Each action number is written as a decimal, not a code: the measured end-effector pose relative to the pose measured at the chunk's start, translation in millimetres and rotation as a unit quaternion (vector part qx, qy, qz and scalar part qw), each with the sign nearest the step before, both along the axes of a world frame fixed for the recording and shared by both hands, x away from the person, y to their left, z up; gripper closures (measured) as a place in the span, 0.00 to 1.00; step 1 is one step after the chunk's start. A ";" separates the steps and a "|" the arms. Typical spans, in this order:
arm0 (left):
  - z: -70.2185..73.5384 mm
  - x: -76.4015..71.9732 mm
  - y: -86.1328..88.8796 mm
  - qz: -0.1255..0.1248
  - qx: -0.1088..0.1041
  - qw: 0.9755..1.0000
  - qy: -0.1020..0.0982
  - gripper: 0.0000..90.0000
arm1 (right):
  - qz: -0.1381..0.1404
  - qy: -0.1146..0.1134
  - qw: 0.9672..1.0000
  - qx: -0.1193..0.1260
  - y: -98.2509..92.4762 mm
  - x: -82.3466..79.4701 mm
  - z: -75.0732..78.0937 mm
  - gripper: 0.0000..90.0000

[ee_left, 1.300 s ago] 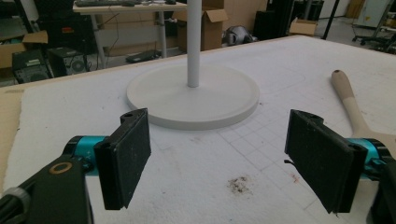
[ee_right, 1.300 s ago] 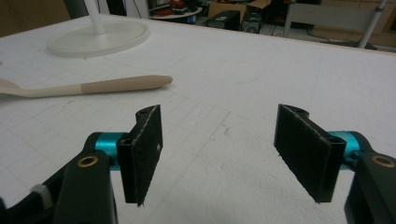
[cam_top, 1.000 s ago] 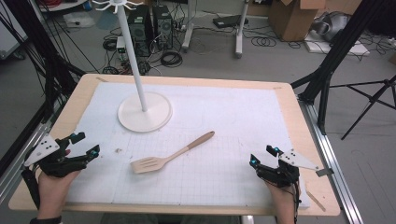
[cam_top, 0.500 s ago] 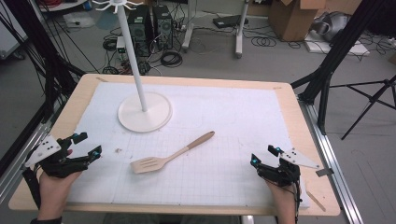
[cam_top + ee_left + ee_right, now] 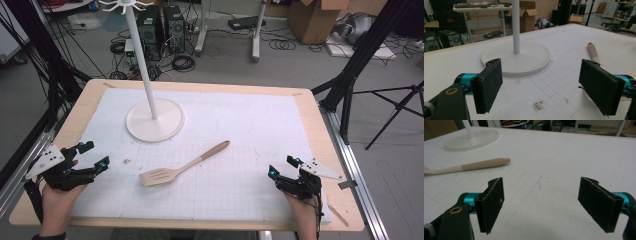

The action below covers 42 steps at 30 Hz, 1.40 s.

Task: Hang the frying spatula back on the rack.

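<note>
Two claws, one spatula and one white stand sit on the worktop (image 5: pixel 310 107). The left claw (image 5: pixel 90 156) rests at the left edge, its jaws wide apart and holding nothing. The white stand (image 5: pixel 155 119) has a round base; its pole top is cut off. The wooden spatula (image 5: pixel 183 163) lies flat in the middle, between both claws, touching neither. It is pale, with a slotted blade and a long handle. The right claw (image 5: pixel 283 167) rests at the right, also wide and holding nothing.
</note>
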<state>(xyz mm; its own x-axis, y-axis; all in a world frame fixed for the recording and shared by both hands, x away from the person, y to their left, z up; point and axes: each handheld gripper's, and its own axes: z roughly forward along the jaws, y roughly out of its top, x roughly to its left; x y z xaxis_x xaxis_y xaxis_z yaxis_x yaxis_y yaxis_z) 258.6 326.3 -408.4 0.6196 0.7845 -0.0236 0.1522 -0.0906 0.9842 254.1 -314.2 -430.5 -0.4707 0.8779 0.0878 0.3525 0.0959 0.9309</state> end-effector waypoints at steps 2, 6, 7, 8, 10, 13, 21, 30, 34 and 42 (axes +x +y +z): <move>0.9 1.2 -1.7 -0.006 -0.001 1.000 0.002 0.21 | 0.001 -0.001 1.000 0.003 -0.6 -0.3 0.5 0.22; 5.9 3.4 -4.9 -0.020 -0.004 1.000 0.009 0.20 | -0.001 0.002 1.000 0.005 -1.4 -1.5 1.1 0.21; 5.9 3.4 -4.9 -0.020 -0.004 1.000 0.009 0.20 | -0.001 0.002 1.000 0.005 -1.4 -1.5 1.1 0.21; 8.7 3.6 -6.7 -0.026 -0.010 1.000 0.009 0.20 | -0.002 0.001 1.000 0.006 -2.7 -1.8 1.2 0.21; 10.8 3.5 -8.7 -0.029 -0.008 0.999 0.009 0.20 | -0.002 -0.001 1.000 0.008 -3.9 -1.8 1.1 0.21; 13.1 3.6 -10.8 -0.033 -0.007 0.999 0.010 0.19 | -0.002 0.002 1.000 0.010 -4.0 -1.6 0.9 0.21; 31.2 8.1 -31.3 -0.066 0.013 0.997 0.025 0.19 | 0.008 -0.001 1.000 0.011 -2.1 2.3 2.3 0.21; 43.0 21.2 -60.0 -0.097 0.036 0.994 0.047 0.19 | 0.012 0.003 1.000 0.014 -1.5 4.6 1.4 0.21; 44.8 29.7 -77.5 -0.108 0.052 0.991 0.062 0.19 | 0.013 0.003 1.000 0.015 -1.9 5.0 1.4 0.21; 43.0 45.7 -109.9 -0.136 0.072 0.984 0.085 0.19 | 0.017 0.004 1.000 0.019 -3.3 5.6 1.8 0.21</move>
